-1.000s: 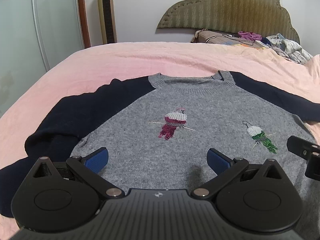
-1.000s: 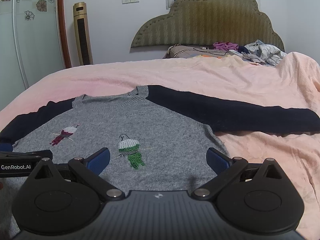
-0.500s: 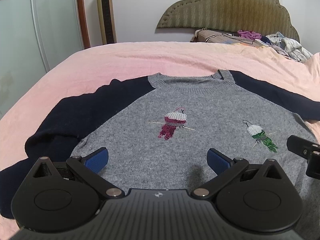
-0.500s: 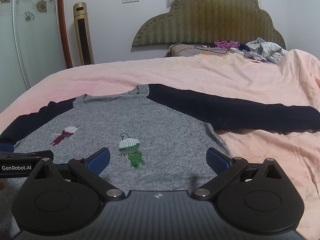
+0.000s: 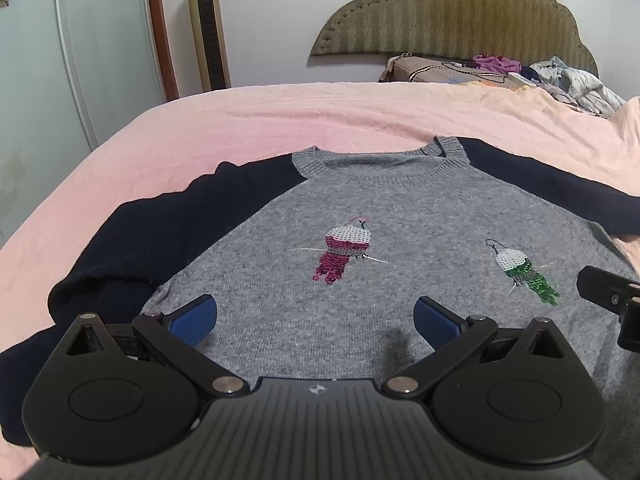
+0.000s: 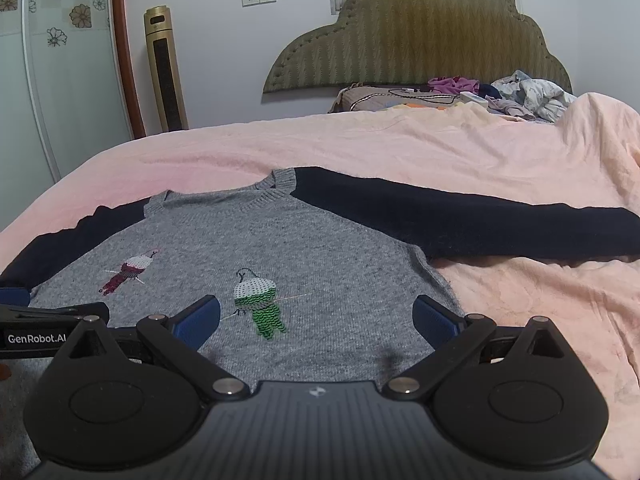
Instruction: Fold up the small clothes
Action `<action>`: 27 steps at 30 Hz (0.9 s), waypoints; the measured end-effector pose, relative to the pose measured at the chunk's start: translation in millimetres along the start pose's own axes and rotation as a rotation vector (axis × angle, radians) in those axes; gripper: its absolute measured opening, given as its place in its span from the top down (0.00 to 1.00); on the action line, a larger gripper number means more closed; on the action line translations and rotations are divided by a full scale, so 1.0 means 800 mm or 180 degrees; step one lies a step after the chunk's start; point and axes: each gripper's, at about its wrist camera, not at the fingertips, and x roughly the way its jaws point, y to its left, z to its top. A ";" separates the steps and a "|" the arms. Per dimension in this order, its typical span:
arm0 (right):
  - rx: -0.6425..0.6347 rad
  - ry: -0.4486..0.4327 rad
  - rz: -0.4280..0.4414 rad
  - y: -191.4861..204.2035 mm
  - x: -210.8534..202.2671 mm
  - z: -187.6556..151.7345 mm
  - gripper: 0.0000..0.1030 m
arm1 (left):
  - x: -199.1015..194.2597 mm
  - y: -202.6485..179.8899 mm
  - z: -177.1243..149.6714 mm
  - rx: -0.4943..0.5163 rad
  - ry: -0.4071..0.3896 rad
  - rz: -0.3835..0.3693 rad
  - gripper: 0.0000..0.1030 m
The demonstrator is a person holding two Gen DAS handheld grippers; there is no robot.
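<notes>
Both grippers are spread wide and holding nothing. The left gripper (image 5: 315, 318) hangs low over the bottom part of the sweater (image 5: 400, 220), blue pads (image 5: 192, 320) splayed either side of bare grey knit. The right gripper (image 6: 316, 316) is the same story just beside it, with its outer pad (image 6: 434, 318) sitting near the sweater's side edge. Can't tell if either one is actually touching the fabric.

The sweater lies flat and face up right ahead of both tools, neckline at the far end. The pink sequin bird (image 5: 344, 250) is ahead of the left gripper, and the green sequin bird (image 6: 260, 306) is just past the right one's inner pad. The dark left sleeve (image 5: 140, 240) is bunched up off to the left tool's outer side. The right sleeve (image 6: 480, 224) runs out straight on the right tool's outer side.

My guess is it's a soft, light, floppy knit that will sag and stretch if pinched mid-panel. I'd grab at a cuff or the ribbed hem and skip the sequins, since they could snag.

Underneath is a pink bedspread (image 6: 400, 152), slightly wrinkled. Further out there's a padded headboard (image 6: 420, 40), a heap of clothes (image 6: 528, 94) and a tall gold tower fan (image 6: 164, 68) by the wall.
</notes>
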 end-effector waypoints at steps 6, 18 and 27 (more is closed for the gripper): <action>0.0019 0.0019 0.0029 -0.003 0.003 0.000 0.00 | 0.004 -0.002 0.002 0.0012 0.0005 0.0007 0.00; 0.0096 0.0006 0.0116 -0.016 0.011 0.002 0.00 | 0.018 -0.013 0.009 0.0069 0.0034 -0.0005 0.00; 0.0114 -0.0043 0.0281 -0.031 0.011 0.007 0.00 | 0.012 -0.020 0.013 0.0077 -0.0102 -0.0057 0.00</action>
